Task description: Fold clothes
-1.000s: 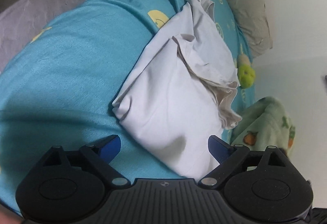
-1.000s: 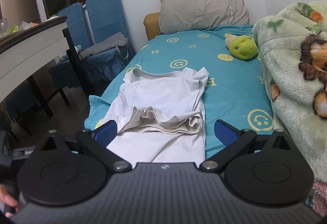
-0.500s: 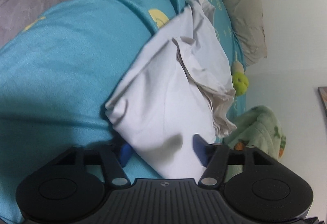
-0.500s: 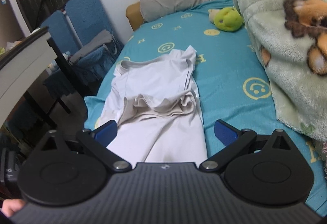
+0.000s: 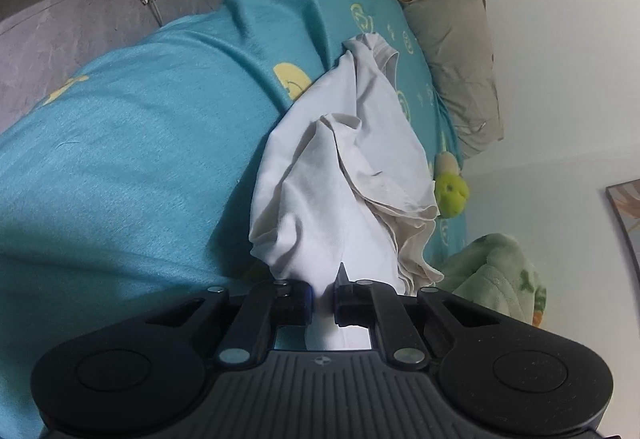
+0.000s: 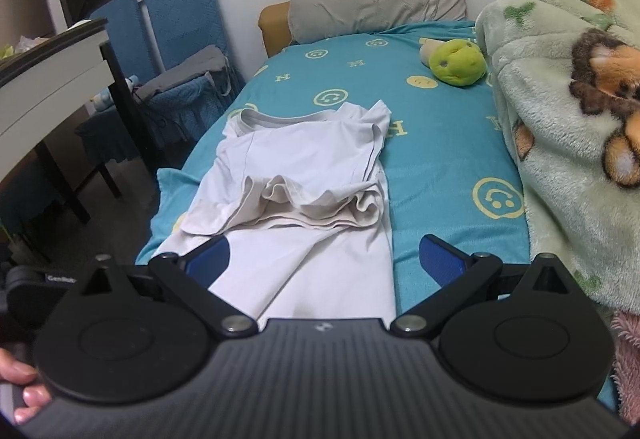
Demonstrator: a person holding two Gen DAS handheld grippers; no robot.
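A white T-shirt [image 6: 312, 175] lies lengthwise on the teal bed, its sides folded in and its sleeves bunched across the middle. It also shows in the left wrist view [image 5: 344, 183]. My left gripper [image 5: 323, 299] is shut on the shirt's near bottom corner, with cloth pinched between the blue pads. My right gripper [image 6: 325, 259] is open and empty, its blue fingers [image 6: 210, 263] straddling the shirt's near hem just above the cloth.
A teal smiley-print sheet [image 6: 440, 159] covers the bed. A green plush toy [image 6: 456, 63] and a grey pillow [image 6: 376, 3] lie at the head. A green fleece blanket [image 6: 568, 127] is heaped on the right. Blue chairs [image 6: 176, 51] and a table [image 6: 48, 79] stand left of the bed.
My left gripper went from open, astride the shirt's corner, to shut on it. My right gripper stayed open over the near hem while its view swung slightly.
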